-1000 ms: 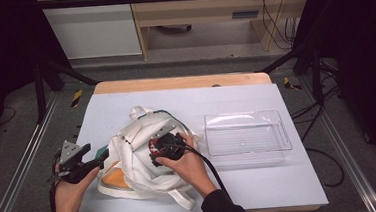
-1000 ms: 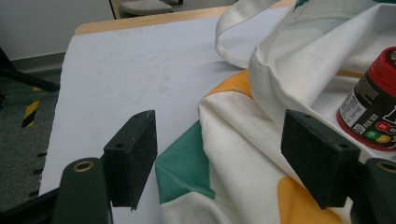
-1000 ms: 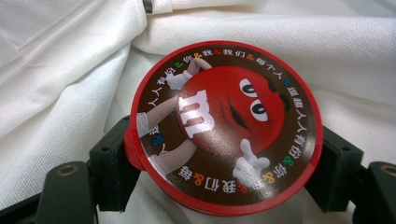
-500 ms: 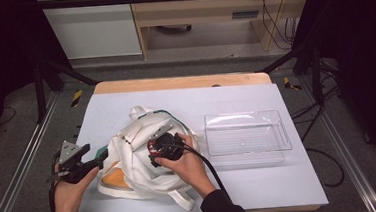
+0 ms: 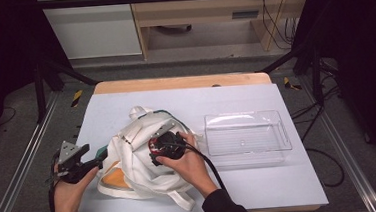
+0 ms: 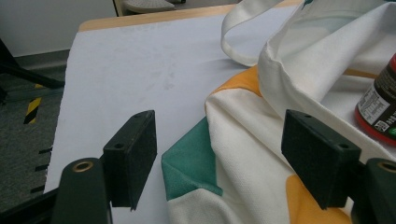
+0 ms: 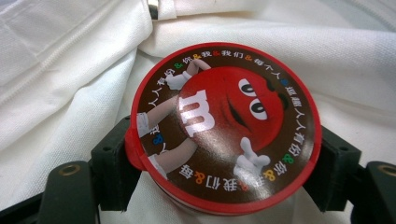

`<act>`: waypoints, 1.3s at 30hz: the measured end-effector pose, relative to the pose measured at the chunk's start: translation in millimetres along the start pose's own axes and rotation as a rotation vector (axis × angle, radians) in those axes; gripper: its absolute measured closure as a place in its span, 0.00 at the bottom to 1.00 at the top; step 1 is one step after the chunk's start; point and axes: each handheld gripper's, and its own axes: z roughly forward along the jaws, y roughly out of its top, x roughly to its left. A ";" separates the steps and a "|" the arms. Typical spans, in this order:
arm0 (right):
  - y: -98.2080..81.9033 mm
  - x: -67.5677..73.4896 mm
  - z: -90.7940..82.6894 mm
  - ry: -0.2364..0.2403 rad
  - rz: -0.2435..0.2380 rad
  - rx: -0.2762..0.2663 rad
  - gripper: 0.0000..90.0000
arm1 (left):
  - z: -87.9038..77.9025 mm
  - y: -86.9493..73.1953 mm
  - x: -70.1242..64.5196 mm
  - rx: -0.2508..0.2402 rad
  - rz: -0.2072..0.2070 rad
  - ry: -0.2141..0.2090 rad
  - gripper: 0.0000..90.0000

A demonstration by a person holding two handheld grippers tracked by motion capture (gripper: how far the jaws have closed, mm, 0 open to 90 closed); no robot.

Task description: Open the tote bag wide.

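A white cloth bag (image 5: 130, 162) with green and orange patches lies crumpled on the left half of the table. My right gripper (image 5: 157, 149) rests on top of it, shut on a round candy tub (image 7: 224, 128) with a red cartoon lid; the jaws press its two sides. The tub's dark, red-rimmed side (image 6: 380, 105) is at the right edge of the left gripper view. My left gripper (image 6: 219, 140) is at the bag's left edge, open, with a green corner of the bag (image 6: 196, 168) lying between the pads without being pinched.
A clear plastic tray (image 5: 244, 116) stands to the right of the bag. The pale table top (image 5: 225, 96) has a wooden strip along its far edge. Metal frame rails run along both sides, and cables hang at the right.
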 end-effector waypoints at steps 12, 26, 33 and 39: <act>6.3 0.7 -14.4 -0.005 -0.017 -0.016 0.28 | -0.9 -0.1 1.8 -0.002 -0.002 0.006 0.30; 15.5 4.7 -38.2 0.006 -0.074 -0.017 0.28 | -2.1 0.0 3.4 -0.006 -0.005 0.010 0.30; 14.0 3.6 -53.6 0.025 -0.086 -0.034 0.28 | -2.8 0.0 5.7 -0.015 -0.006 0.021 0.29; 12.7 0.1 -70.8 0.043 -0.089 -0.063 0.28 | -1.8 0.1 4.2 -0.016 -0.002 0.026 0.28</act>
